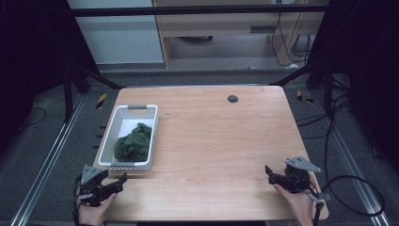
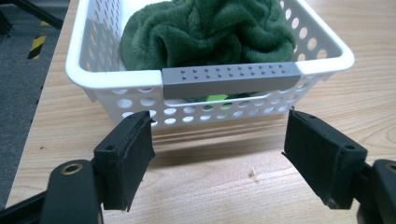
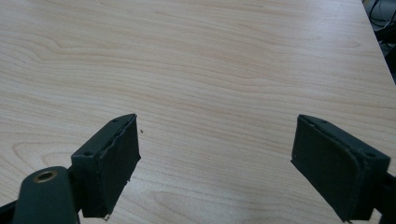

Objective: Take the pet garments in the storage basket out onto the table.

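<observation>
basket near table's left edge

The high view looks down over the whole table, while 2 gripper views sit low and close: left facing the basket, right facing bare tabletop.

- The left gripper is black, with a grey three-cornered plate on top.
- The right gripper is black too, under its own grey plate; a black cable loops away behind it.
- Each jaw ends in a thick, flat black pad with frayed edges.
- A brass-ringed hole sits at the base of the jaw.
- A hand grips each tool from behind.
</observation>
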`<state>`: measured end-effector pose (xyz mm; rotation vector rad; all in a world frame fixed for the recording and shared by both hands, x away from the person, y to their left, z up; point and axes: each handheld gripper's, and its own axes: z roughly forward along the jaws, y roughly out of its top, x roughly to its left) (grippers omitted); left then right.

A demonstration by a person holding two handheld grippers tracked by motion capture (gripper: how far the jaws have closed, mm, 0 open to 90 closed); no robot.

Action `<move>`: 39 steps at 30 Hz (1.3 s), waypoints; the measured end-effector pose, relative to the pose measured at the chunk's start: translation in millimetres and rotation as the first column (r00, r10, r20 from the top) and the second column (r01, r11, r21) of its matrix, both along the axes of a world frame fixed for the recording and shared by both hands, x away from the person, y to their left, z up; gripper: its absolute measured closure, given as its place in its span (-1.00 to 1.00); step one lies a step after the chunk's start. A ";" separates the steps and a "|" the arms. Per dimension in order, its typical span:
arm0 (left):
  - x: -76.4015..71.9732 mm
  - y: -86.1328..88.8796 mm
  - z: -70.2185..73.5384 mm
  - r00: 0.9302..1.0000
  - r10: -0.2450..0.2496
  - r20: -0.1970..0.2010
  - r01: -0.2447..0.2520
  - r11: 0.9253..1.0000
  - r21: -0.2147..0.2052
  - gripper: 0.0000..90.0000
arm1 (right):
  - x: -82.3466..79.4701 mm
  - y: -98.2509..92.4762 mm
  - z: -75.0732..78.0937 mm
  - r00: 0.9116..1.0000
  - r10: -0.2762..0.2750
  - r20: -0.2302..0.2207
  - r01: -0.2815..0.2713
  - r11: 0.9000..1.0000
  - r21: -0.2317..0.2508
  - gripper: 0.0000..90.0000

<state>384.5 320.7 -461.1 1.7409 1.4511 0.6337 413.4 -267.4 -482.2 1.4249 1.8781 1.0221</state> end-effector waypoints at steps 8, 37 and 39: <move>-2.3 1.9 5.8 1.000 0.006 0.026 -0.006 1.000 -0.018 -0.50 | 0.8 2.0 -1.4 1.000 0.005 -0.004 -0.005 1.000 -0.019 -0.70; -5.6 -1.5 29.2 0.994 -0.013 0.107 0.018 0.999 -0.050 -0.49 | 1.7 3.8 -1.9 1.000 0.017 -0.001 -0.017 1.000 -0.019 -0.70; -4.2 -2.6 31.7 0.994 -0.019 0.111 0.024 0.999 -0.048 -0.49 | 1.9 3.8 -1.8 1.000 0.018 0.002 -0.018 1.000 -0.021 -0.70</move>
